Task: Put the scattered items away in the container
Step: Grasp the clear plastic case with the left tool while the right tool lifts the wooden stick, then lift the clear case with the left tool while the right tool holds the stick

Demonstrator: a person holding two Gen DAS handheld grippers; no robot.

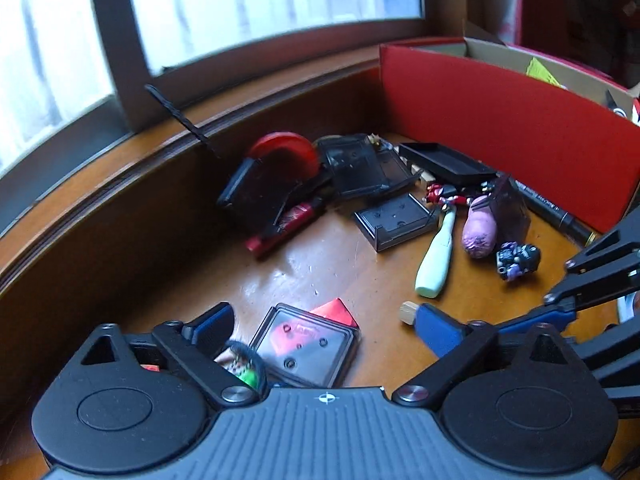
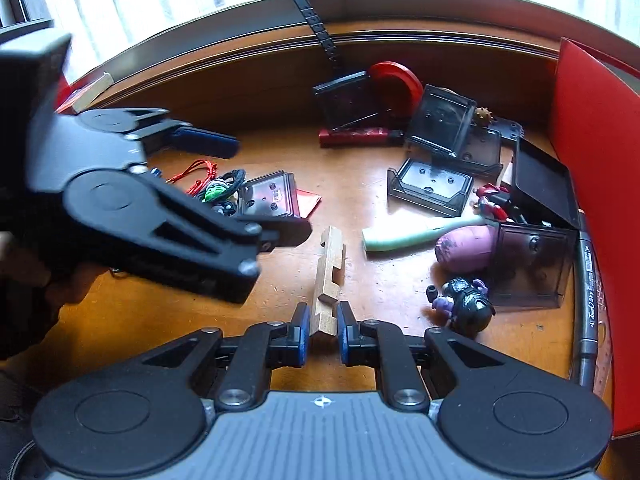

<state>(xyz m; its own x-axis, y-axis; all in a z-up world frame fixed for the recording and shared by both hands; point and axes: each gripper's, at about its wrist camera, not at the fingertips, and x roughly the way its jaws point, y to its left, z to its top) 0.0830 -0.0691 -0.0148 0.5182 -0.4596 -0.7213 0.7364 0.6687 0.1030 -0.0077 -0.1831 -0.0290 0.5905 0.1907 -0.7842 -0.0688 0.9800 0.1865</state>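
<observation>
My right gripper is shut on one end of a notched wooden piece, which points away from me over the wooden tabletop. My left gripper stands open around a small dark clear case that lies on a red card; its pads do not touch the case. From the right wrist, that left gripper reaches in from the left over the same case. The red cardboard box stands at the right, its wall beside the clutter.
Scattered items: a mint green tool, a purple oblong thing, a dark toy figure, a black marker, a red disc, several dark clear cases, a green figure on a black band. A window sill runs behind.
</observation>
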